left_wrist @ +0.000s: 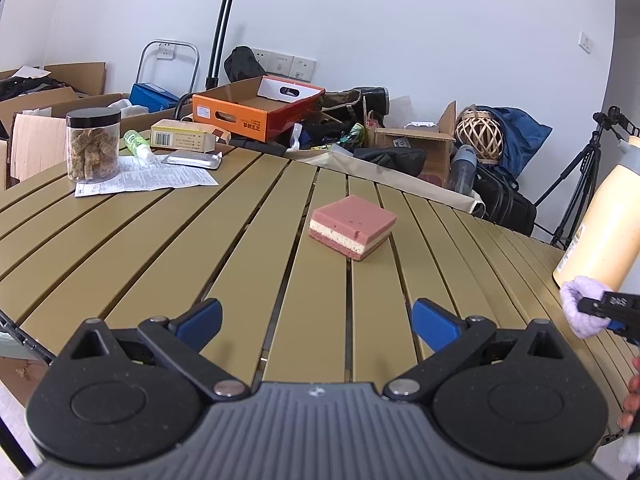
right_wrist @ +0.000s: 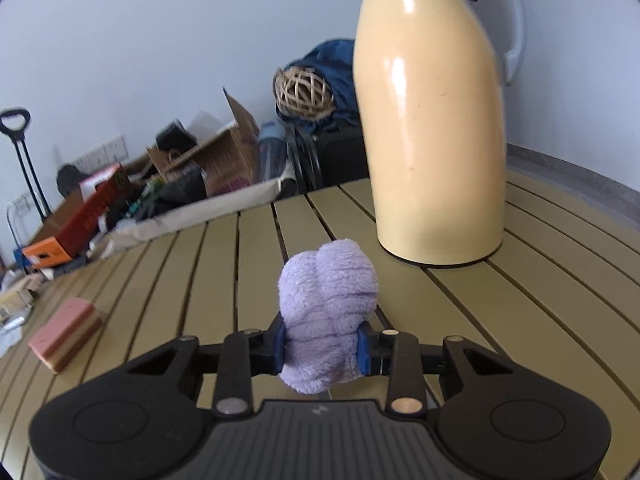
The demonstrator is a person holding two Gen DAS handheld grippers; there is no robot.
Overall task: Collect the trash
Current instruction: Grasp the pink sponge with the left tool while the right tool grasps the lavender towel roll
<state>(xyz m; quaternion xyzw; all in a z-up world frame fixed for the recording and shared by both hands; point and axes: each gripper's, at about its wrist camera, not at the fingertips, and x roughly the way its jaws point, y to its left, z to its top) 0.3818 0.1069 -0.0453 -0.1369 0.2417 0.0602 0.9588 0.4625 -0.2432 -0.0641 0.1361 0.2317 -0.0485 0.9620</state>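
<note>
Right tool [right_wrist: 322, 346] clamps a bunched lilac fleecy cloth [right_wrist: 326, 320], apparently just clear of the slatted table [right_wrist: 520, 320] near its right edge. Left tool [left_wrist: 316, 322] stands wide, empty. Beyond: layered pink sponge [left_wrist: 352, 226] mid-table; cream jug [right_wrist: 434, 128] just behind the cloth.

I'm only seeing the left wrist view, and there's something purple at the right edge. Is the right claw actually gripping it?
Observer: Yes. The right claw is shut on a fluffy purple cloth, with a blue pad pressed into each side.
Operator: Is the cloth bunched or flat?
Observer: Bunched into a rounded wad that bulges up past the pads.
Operator: Does that yellow jug have a handle?
Observer: Yes, the yellow thermos jug has a grey handle on its right side and stands upright on the slatted table.
</note>
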